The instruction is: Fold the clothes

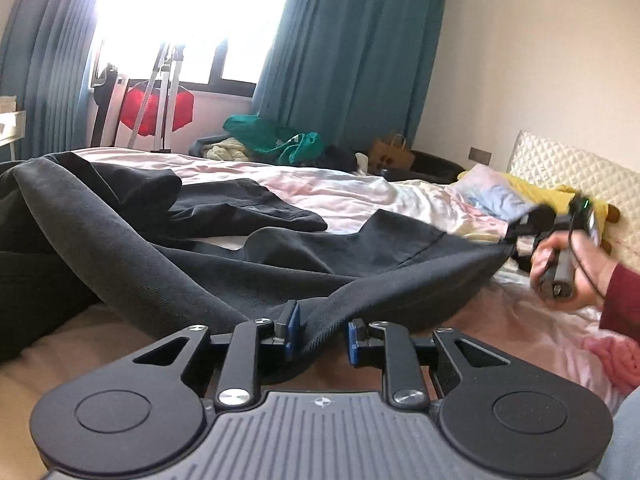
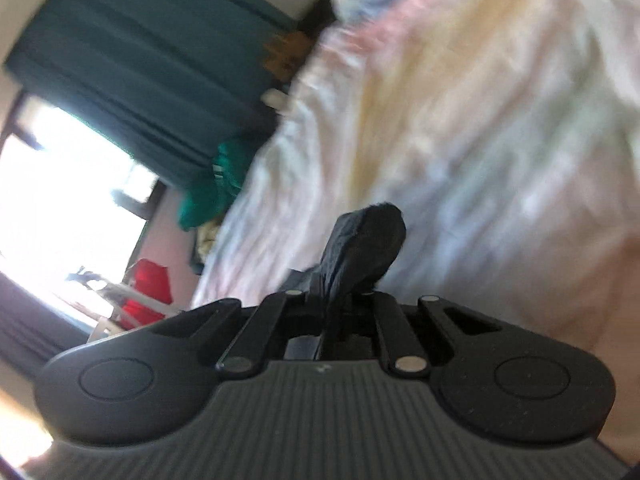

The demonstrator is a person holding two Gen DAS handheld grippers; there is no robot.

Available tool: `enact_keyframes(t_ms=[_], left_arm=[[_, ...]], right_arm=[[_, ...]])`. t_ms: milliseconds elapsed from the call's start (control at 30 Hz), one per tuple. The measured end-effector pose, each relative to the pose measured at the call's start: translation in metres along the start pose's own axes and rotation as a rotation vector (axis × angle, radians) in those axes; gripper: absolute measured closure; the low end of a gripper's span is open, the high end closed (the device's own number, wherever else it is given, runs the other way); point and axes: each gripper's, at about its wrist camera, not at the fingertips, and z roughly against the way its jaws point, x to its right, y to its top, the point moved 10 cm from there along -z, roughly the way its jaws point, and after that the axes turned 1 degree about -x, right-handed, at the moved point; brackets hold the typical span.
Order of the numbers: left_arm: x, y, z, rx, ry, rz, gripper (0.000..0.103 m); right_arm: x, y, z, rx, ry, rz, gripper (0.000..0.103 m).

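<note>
A dark grey garment (image 1: 168, 248) lies rumpled across the bed (image 1: 344, 192). One fold of it runs down between the blue pads (image 1: 294, 330) of my left gripper (image 1: 323, 334). The jaws stand apart and the cloth sits loosely in the gap. At the right, a hand (image 1: 560, 276) in a maroon sleeve holds my right gripper (image 1: 516, 236), which pinches the garment's far corner. In the blurred, tilted right wrist view, my right gripper (image 2: 340, 300) is shut on a tuft of that dark cloth (image 2: 368, 236), which sticks up past the fingers.
Pastel bedding covers the bed (image 2: 460, 120). A quilted headboard (image 1: 572, 168) and a yellow pillow (image 1: 532, 196) are at the right. Beyond the bed sit a green bag (image 1: 276, 138), a brown paper bag (image 1: 390, 154), a red item on a stand (image 1: 156, 108) and teal curtains (image 1: 352, 52).
</note>
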Motion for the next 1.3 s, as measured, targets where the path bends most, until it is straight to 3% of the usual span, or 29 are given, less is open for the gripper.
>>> enact_keyframes(t_ms=[133, 200, 300, 433, 500, 667, 733, 833, 900, 1000, 1133, 1300], left_arm=[[-0.003, 0.005, 0.014, 0.000, 0.000, 0.079, 0.068], [-0.007, 0.009, 0.028, 0.010, 0.017, 0.102, 0.052], [-0.015, 0.019, 0.050, 0.000, 0.067, 0.100, 0.045], [-0.036, 0.034, 0.085, -0.025, 0.118, 0.126, 0.043], [-0.051, 0.038, 0.107, -0.028, 0.148, 0.161, 0.031], [-0.117, 0.043, 0.162, -0.035, 0.250, 0.315, 0.022], [-0.146, 0.043, 0.178, -0.045, 0.324, 0.365, 0.022], [-0.179, 0.041, 0.192, -0.070, 0.414, 0.397, 0.022], [-0.194, 0.036, 0.197, -0.084, 0.460, 0.419, 0.021], [-0.204, 0.024, 0.195, -0.103, 0.440, 0.498, 0.021], [-0.219, 0.010, 0.191, -0.111, 0.388, 0.640, 0.021], [-0.246, -0.021, 0.197, -0.113, 0.327, 0.939, 0.020]], right_arm=[[0.019, -0.007, -0.011, -0.027, -0.072, -0.013, 0.095], [0.016, -0.011, -0.009, -0.023, -0.083, 0.015, 0.095], [0.009, -0.016, -0.002, -0.030, -0.101, 0.095, 0.093], [0.006, -0.020, 0.014, -0.082, -0.060, 0.091, 0.091], [0.007, -0.022, 0.023, -0.104, -0.064, 0.094, 0.090], [0.013, -0.031, 0.047, -0.163, -0.197, 0.141, 0.057], [0.011, -0.037, 0.055, -0.183, -0.193, 0.128, 0.041], [0.006, -0.050, 0.059, -0.227, -0.170, 0.126, 0.029], [0.004, -0.062, 0.058, -0.281, -0.151, 0.135, 0.029], [0.003, -0.081, 0.053, -0.374, -0.132, 0.117, 0.029], [0.012, -0.093, 0.047, -0.416, -0.063, -0.072, 0.030], [0.019, -0.087, 0.045, -0.360, -0.021, -0.178, 0.036]])
